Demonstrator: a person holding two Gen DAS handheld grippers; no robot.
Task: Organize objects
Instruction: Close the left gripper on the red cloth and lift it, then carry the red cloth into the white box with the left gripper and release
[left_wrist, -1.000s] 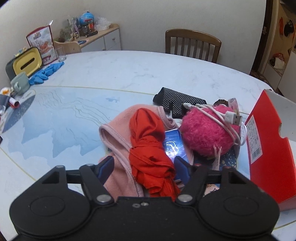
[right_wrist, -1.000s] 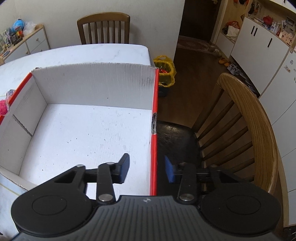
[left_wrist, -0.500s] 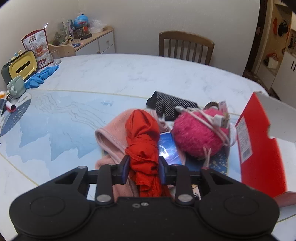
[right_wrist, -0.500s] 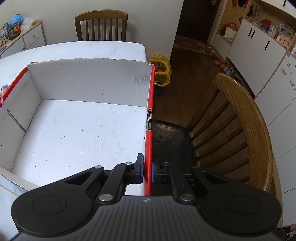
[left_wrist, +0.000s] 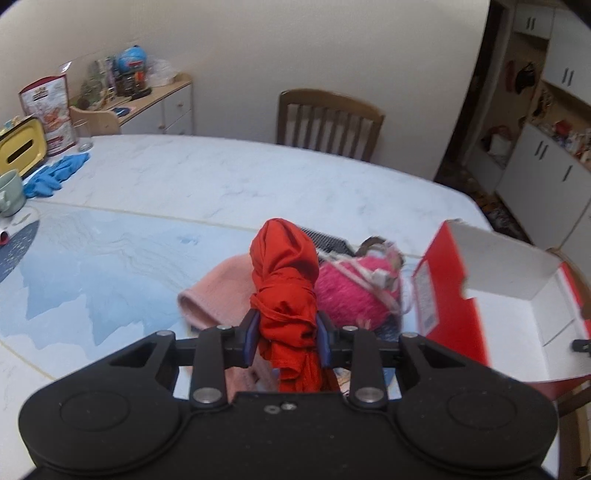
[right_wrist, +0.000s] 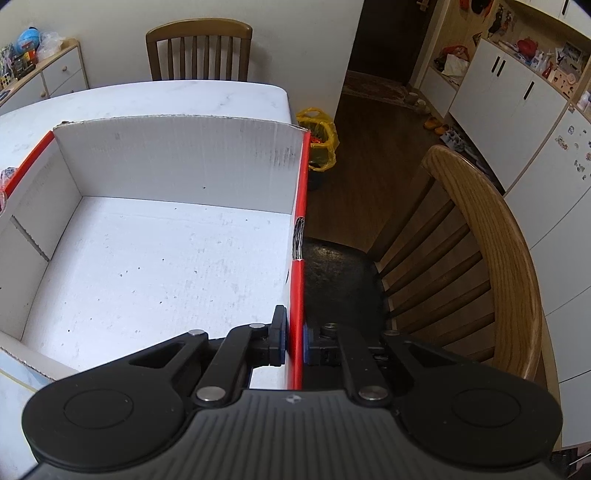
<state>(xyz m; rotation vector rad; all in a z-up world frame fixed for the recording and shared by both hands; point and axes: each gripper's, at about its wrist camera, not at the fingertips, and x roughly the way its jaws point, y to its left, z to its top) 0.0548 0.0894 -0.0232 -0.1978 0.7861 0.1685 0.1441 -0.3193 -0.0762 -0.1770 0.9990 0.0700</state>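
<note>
The red cloth bundle (left_wrist: 284, 295) is now off the pile and in the air: half a second ago it lay on the pink towel (left_wrist: 221, 291) with the left tongs (left_wrist: 284, 338) closed around it, and one second ago those tongs stood open on both sides of it. Now the two pads press the bundle at its knotted lower part, its round top stands up above them and a loose end hangs below. So the grasp seems good, and I judge the step in hand is to carry the bundle to the right, to the red box (left_wrist: 458, 314).

The right tongs (right_wrist: 293, 341) have also changed. One second ago they were open astride the right wall of the box (right_wrist: 299, 295); now they are closed on this wall, one pad inside and one outside. This should keep the box steady while things go in. Its white floor shows nothing on it, so the sorting is, I think, only at its start.

On the surface (left_wrist: 229, 177) the fluffy pink ball (left_wrist: 351, 295) with a white cable (left_wrist: 369, 275) over it lies just beside the towel, between the bundle and the box, and a black dotted pouch (left_wrist: 328, 242) is behind. The near wall of the box stands high on the way, so the bundle must pass over its edge. The hanging end could catch on the cable.
</note>
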